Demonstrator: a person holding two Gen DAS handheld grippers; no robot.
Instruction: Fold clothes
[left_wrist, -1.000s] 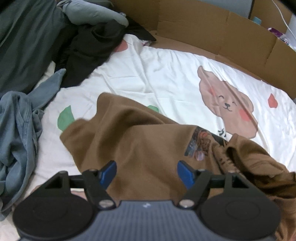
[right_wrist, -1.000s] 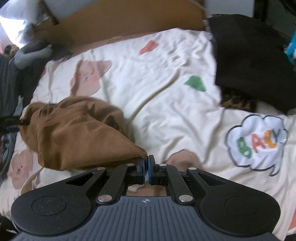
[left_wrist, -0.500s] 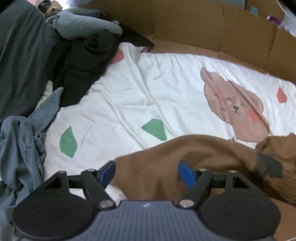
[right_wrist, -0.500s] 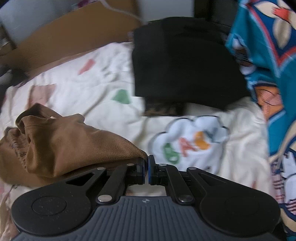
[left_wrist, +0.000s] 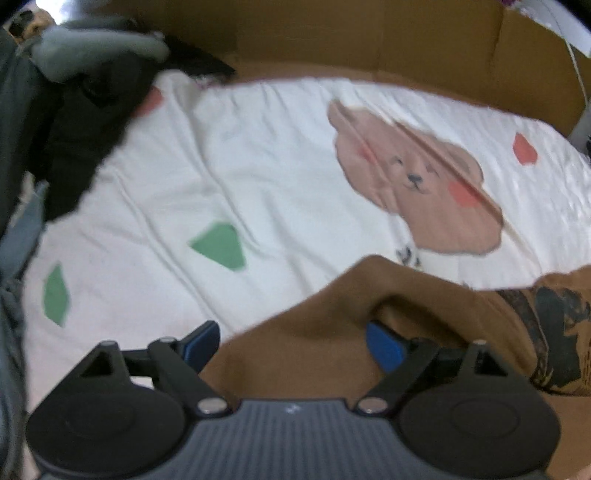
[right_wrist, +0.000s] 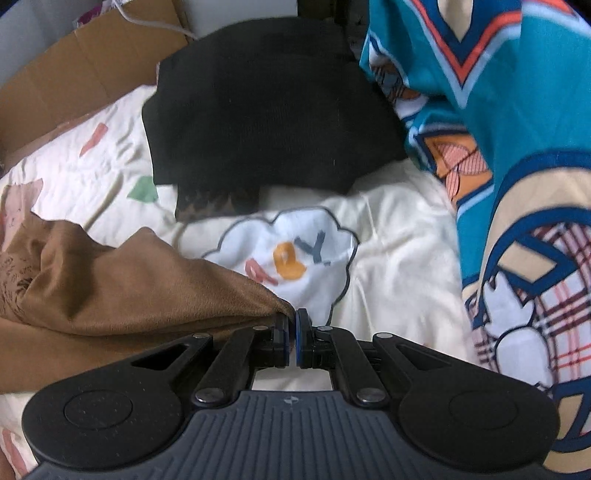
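Pinching a corner of the soft, floppy brown garment (right_wrist: 140, 291), right gripper (right_wrist: 291, 334) clamped; left gripper (left_wrist: 291, 341) opening over its edge.

text: coloured letters "ABY" | on: cloud print (right_wrist: 295, 254) of bedsheet (right_wrist: 399, 266)

A rumpled brown garment (left_wrist: 332, 332) with a dark print lies bunched on the bedsheet (left_wrist: 258, 166).

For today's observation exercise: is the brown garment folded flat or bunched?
Bunched: the brown garment lies in rumpled heaps, one corner pinched in the right gripper.
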